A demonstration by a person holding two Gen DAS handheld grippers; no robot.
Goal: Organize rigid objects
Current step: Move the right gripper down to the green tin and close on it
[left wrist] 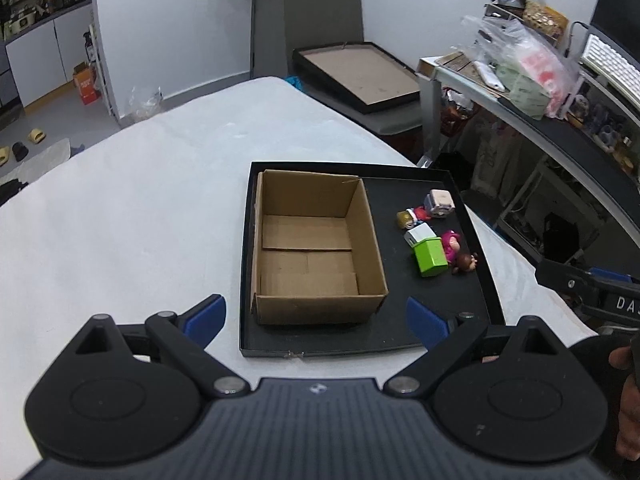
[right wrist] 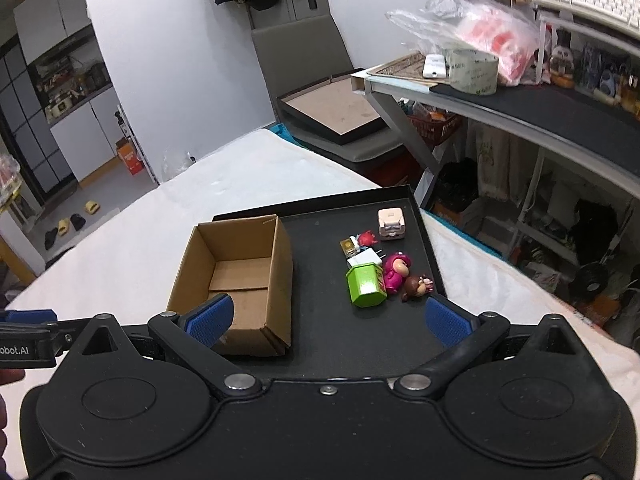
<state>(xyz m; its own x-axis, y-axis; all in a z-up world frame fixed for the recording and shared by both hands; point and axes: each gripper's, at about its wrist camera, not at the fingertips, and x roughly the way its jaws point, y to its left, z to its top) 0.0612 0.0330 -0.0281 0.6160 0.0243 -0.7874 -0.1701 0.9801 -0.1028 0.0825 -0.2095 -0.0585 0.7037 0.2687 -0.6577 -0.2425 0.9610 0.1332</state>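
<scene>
A black tray (left wrist: pixel 368 336) (right wrist: pixel 344 356) lies on a white table. In its left half stands an open, empty cardboard box (left wrist: pixel 316 304) (right wrist: pixel 276 280). To the right lie small toys: a green block (left wrist: pixel 430 257) (right wrist: pixel 365 284), a white plug (left wrist: pixel 419 234) (right wrist: pixel 362 259), a pink figure (left wrist: pixel 451 245) (right wrist: pixel 394 272), a brown figure (left wrist: pixel 465 263) (right wrist: pixel 416 287), a pale cube toy (left wrist: pixel 439 203) (right wrist: pixel 392 222) and a small yellow-and-red figure (left wrist: pixel 410 217) (right wrist: pixel 356 242). My left gripper (left wrist: pixel 316 318) hangs open before the box. My right gripper (right wrist: pixel 328 320) is open just short of the toys.
A grey chair with a framed board (left wrist: pixel 360 76) (right wrist: pixel 336 108) stands behind the table. A cluttered desk (left wrist: pixel 560 128) (right wrist: pixel 520 100) with bags and a keyboard runs along the right. The white table (left wrist: pixel 140 200) stretches left of the tray.
</scene>
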